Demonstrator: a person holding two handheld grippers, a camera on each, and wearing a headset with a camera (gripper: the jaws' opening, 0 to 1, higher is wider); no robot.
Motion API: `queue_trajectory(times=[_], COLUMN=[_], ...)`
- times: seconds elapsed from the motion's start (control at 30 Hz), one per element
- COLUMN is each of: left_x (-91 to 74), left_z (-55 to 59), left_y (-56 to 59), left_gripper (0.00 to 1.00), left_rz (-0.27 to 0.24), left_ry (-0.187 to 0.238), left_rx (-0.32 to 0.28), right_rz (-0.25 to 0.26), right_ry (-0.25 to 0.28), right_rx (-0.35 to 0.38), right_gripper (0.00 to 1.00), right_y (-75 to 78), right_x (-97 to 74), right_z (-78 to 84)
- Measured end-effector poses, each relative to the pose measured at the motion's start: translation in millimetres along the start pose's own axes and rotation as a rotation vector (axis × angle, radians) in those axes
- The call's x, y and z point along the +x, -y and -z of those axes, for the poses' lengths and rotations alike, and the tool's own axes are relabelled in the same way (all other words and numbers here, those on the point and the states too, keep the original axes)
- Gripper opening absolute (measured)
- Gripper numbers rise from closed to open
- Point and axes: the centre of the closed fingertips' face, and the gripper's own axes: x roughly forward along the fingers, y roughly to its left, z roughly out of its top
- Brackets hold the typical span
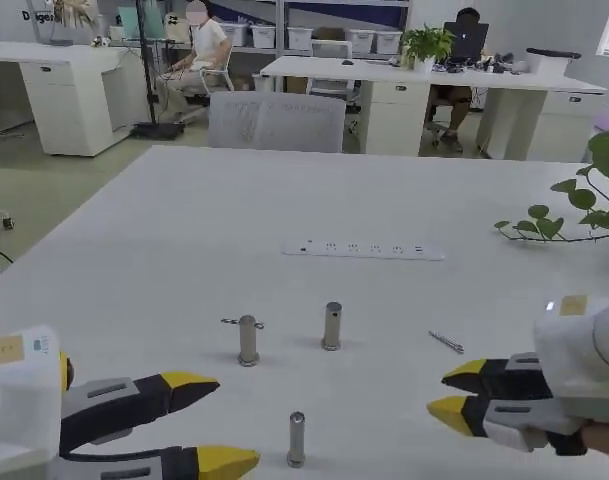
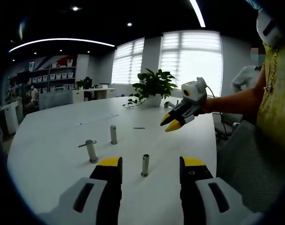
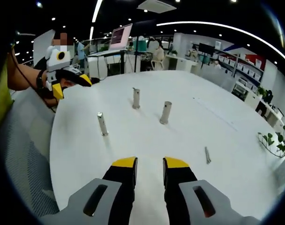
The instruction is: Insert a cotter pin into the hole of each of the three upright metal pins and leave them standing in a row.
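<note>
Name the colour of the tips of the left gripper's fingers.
Yellow, on black fingers; the head view shows it best.

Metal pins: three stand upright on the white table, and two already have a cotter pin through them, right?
Only one does: the head view shows a cotter pin through the left metal pin; the middle pin and near pin are bare. All three stand upright.

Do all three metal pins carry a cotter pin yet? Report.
No. In the head view the left metal pin carries a cotter pin; the middle metal pin and near metal pin are bare.
</note>
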Motion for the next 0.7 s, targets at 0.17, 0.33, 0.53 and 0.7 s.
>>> queue_trajectory(times=[0.17,0.33,0.53,0.7], left_x=[-0.7,-2.1,-2.7,-2.4], left_z=[0.1,1.5,4.8,3.7], left_y=[-1.0,-2.8,-5.6,-4.5], left_gripper=[0.48,0.47,0.48,0.48], left_rz=[-0.004,-0.009,-0.013,-0.012], left_ry=[0.003,0.004,0.001,0.004], left_rx=[0.0,-0.007,-0.016,-0.015], right_rz=[0.05,0.079,0.095,0.09], right_ry=[-0.027,-0.067,-0.12,-0.175], right_rx=[0.022,0.013,-0.005,-0.021], right_gripper=[0.22,0.21,0.19,0.17], right_y=[36.6,66.5,93.1,109.5], right_x=[-4.0,-1.6,9.6,24.5], right_z=[5.6,6.5,1.3,2.3])
